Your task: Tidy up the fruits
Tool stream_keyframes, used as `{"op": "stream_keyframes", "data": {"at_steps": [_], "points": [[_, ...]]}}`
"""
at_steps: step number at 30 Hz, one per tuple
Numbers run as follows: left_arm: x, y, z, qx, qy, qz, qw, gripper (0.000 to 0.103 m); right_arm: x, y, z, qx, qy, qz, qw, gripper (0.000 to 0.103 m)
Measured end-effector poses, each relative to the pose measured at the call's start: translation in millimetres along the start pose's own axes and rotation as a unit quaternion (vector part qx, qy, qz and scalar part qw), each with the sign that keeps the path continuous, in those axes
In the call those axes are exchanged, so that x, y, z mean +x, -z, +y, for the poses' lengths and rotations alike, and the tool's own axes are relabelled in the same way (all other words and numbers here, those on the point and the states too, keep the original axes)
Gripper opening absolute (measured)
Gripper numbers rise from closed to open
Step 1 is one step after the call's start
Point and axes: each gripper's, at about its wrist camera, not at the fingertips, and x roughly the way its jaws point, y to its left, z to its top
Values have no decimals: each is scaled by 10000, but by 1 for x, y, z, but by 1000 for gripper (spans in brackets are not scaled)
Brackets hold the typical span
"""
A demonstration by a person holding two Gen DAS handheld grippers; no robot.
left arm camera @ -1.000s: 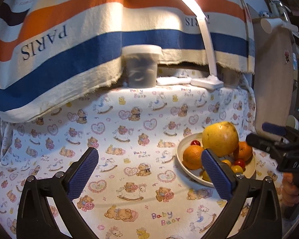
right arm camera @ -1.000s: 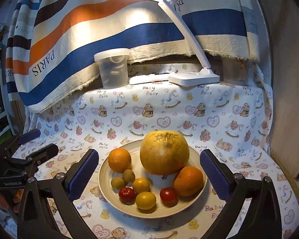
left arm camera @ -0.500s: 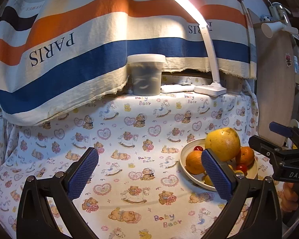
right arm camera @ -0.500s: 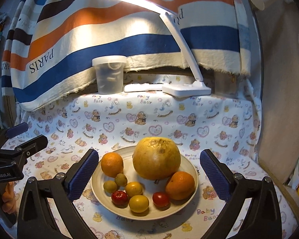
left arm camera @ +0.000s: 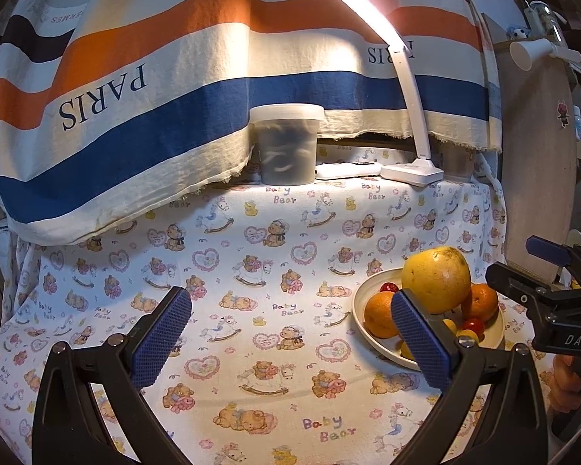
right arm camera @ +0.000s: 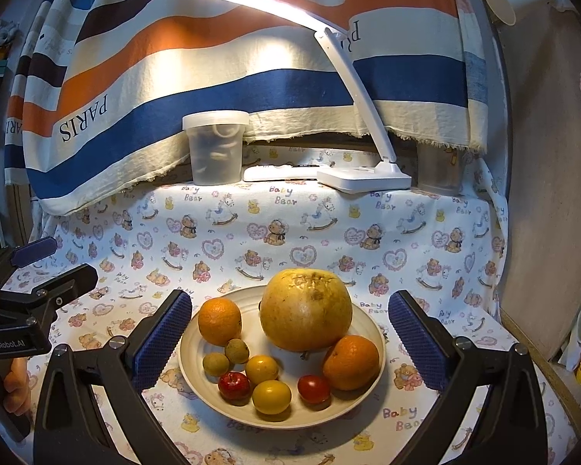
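Right wrist view, my stock: right gripper, jaws wide, holding nothing, flanking the plate. On the plate: one pomelo, two oranges, small yellow and red fruits in front. Left gripper, jaws wide and empty, over the bear-print desk, plate to its right. Behind: lidded tub, lamp, striped cloth.

Printed cotton-like tablecloth, matt cream plate, translucent plastic tub, glossy tomatoes
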Motion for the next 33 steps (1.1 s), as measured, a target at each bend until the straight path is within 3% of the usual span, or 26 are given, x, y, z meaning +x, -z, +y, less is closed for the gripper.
{"op": "stream_keyframes", "data": {"at_steps": [33], "points": [[1,1,3,-19,-19,33,10000,103,1,1,1,-23,-44,53,10000,102]]}}
